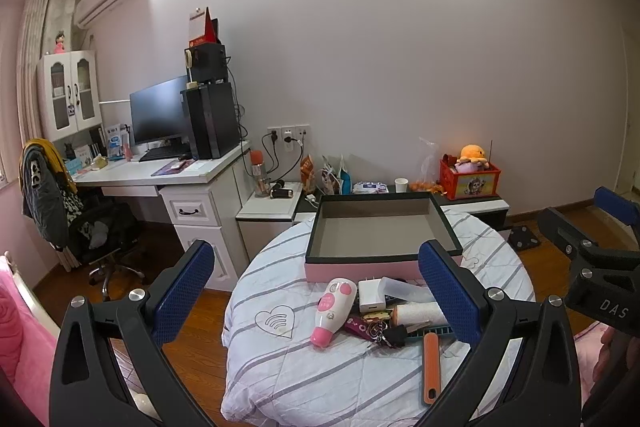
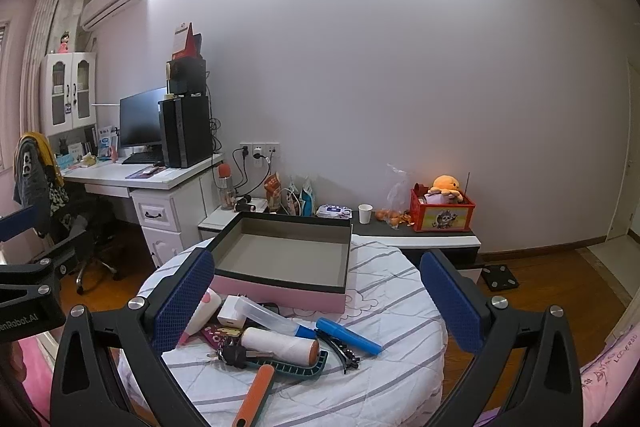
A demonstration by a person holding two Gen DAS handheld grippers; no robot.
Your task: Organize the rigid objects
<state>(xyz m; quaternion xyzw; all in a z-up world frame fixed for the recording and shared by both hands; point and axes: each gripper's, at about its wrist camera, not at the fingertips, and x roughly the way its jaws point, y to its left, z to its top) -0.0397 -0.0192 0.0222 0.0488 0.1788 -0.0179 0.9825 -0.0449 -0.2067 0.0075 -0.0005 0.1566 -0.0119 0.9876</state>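
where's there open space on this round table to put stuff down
The box is empty inside. Bare cloth lies right of the blue tube toward the table edge, and left of the pink-and-white device. The pile by the lint roller is crowded.

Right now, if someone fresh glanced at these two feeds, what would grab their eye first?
Probably the open pink box with nothing in it, sitting at the far side of the striped round table. Next, the clutter heaped just in front of it: a lint roller with an orange handle, a blue marker, a white charger and a pink-and-white handheld device. Both pairs of jaws hang wide open above the pile.
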